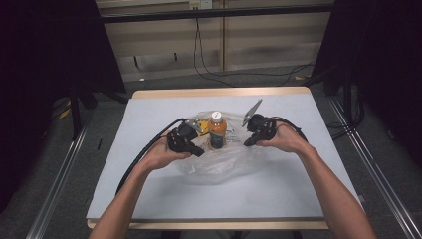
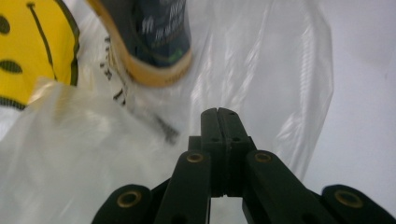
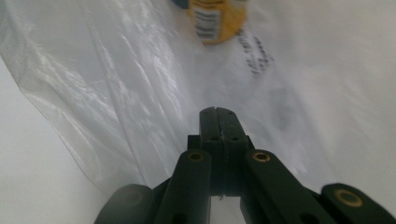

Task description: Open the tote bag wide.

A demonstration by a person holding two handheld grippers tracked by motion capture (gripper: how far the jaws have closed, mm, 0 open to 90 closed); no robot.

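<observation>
Bottle (image 1: 217,130), orange with white cap, stands upright mid-desk on a clear plastic bag (image 1: 219,162), between left claw (image 1: 199,151) and right claw (image 1: 247,142). Both claws are fully closed; whether film is pinched cannot be told. Bagging appears in hand; next, raise the bag's edges evenly. The left gripper view adds a yellow smiley print (image 2: 32,51).

one bottle (image 1: 217,130), one plastic bag (image 1: 219,162), two grippers
</observation>
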